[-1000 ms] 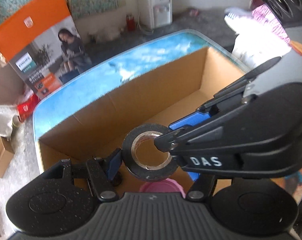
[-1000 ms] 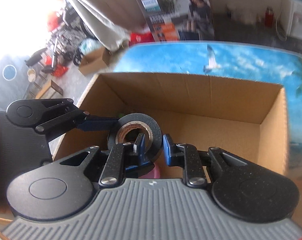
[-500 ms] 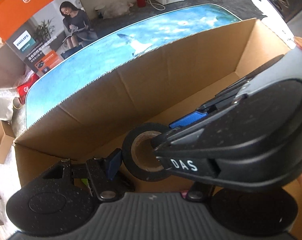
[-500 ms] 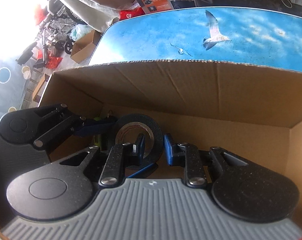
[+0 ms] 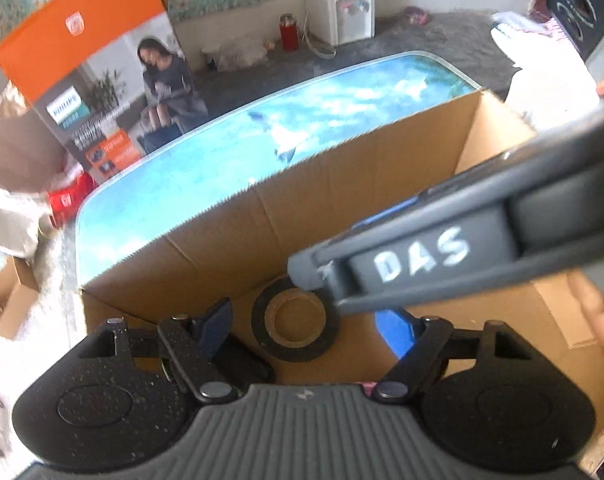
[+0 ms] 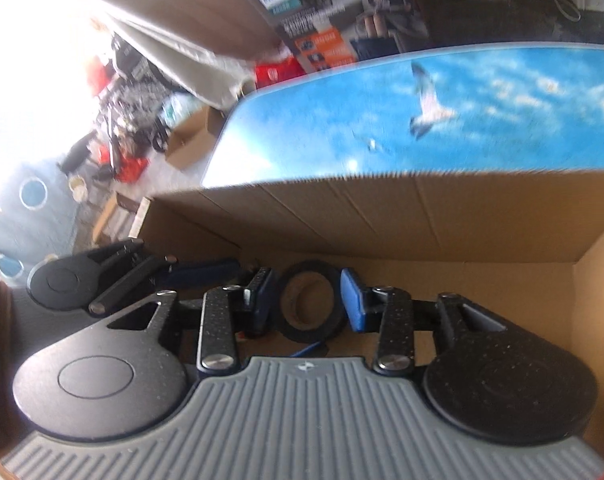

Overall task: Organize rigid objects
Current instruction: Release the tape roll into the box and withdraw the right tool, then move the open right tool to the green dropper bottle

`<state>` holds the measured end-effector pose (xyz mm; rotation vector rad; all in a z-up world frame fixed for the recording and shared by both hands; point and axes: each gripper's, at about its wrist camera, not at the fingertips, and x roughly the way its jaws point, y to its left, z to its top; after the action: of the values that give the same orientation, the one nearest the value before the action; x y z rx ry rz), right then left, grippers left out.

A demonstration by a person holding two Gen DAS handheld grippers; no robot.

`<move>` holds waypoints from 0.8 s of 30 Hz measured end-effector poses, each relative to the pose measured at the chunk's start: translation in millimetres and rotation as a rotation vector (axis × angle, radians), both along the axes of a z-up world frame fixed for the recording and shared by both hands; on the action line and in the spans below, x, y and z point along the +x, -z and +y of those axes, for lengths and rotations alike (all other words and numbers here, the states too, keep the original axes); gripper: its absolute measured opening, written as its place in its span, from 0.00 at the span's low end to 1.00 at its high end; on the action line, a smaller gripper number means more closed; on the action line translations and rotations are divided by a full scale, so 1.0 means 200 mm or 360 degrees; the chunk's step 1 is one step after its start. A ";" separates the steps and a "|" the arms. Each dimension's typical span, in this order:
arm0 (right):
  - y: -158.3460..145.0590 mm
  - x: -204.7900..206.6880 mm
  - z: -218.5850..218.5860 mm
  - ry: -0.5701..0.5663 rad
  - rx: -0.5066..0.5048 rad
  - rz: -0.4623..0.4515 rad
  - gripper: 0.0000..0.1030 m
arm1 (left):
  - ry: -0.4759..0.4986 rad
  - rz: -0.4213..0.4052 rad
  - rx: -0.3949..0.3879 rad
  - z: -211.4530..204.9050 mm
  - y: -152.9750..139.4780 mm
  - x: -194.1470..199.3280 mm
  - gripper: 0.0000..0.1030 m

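Tape roll (image 5: pixel 295 327) is seen lying flat on the floor of the box (image 5: pixel 342 184), apparently released there for sorting. Left gripper (image 5: pixel 306 326) is spread and opening wider, pads clear of the roll. Right gripper (image 6: pixel 309 298) is likewise opening, the roll between its fingers but untouched.

One tape roll (image 5: pixel 295 327), one cardboard box (image 5: pixel 342 184).
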<state>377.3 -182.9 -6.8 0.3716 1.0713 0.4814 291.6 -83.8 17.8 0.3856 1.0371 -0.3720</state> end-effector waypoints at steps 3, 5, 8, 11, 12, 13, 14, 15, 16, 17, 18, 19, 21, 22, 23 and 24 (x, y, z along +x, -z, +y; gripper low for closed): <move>-0.12 -0.11 -0.04 0.0028 -0.0003 -0.0102 0.46 | 0.0027 -0.0113 0.0012 0.00 -0.10 -0.09 0.79; -0.21 -0.19 -0.08 0.0052 0.0002 -0.0175 0.49 | 0.0046 -0.0205 0.0025 0.01 -0.18 -0.15 0.85; -0.34 -0.36 -0.14 0.0086 0.0035 -0.0279 0.55 | 0.0061 -0.0302 0.0001 0.03 -0.29 -0.25 0.86; -0.47 -0.56 -0.20 0.0108 0.0048 -0.0409 0.61 | 0.0055 -0.0368 -0.0054 0.07 -0.39 -0.37 0.90; -0.50 -0.63 -0.22 0.0117 0.0054 -0.0450 0.63 | 0.0057 -0.0391 -0.0072 0.09 -0.43 -0.43 0.90; -0.53 -0.70 -0.24 0.0120 0.0063 -0.0489 0.67 | 0.0063 -0.0411 -0.0092 0.10 -0.46 -0.49 0.90; -0.56 -0.78 -0.26 0.0121 0.0074 -0.0530 0.69 | 0.0071 -0.0424 -0.0108 0.11 -0.48 -0.54 0.91; -0.59 -0.86 -0.28 0.0127 0.0086 -0.0570 0.71 | 0.0088 -0.0436 -0.0129 0.12 -0.50 -0.60 0.92; -0.61 -0.94 -0.31 0.0134 0.0097 -0.0607 0.73 | 0.0104 -0.0445 -0.0156 0.13 -0.52 -0.67 0.94; -0.62 -1.02 -0.34 0.0148 0.0109 -0.0637 0.75 | 0.0118 -0.0448 -0.0187 0.13 -0.53 -0.73 0.94; -0.63 -1.10 -0.37 0.0171 0.0122 -0.0665 0.75 | 0.0137 -0.0442 -0.0231 0.14 -0.53 -0.79 0.95; -0.63 -1.17 -0.39 0.0193 0.0133 -0.0682 0.76 | 0.0160 -0.0433 -0.0274 0.15 -0.53 -0.85 0.96; -0.61 -1.31 -0.43 0.0235 0.0156 -0.0699 0.77 | 0.0195 -0.0403 -0.0366 0.15 -0.51 -0.96 0.97; -0.59 -1.37 -0.45 0.0260 0.0164 -0.0697 0.78 | 0.0210 -0.0387 -0.0411 0.14 -0.49 -1.02 0.97; -0.57 -1.43 -0.47 0.0287 0.0170 -0.0692 0.78 | 0.0217 -0.0370 -0.0448 0.13 -0.47 -1.06 0.97; -0.55 -1.48 -0.48 0.0310 0.0174 -0.0682 0.78 | 0.0211 -0.0345 -0.0491 0.13 -0.43 -1.10 0.97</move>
<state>81.7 -278.7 102.5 0.4409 0.5890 0.4220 70.8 -58.3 104.2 0.2112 0.7299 -0.5876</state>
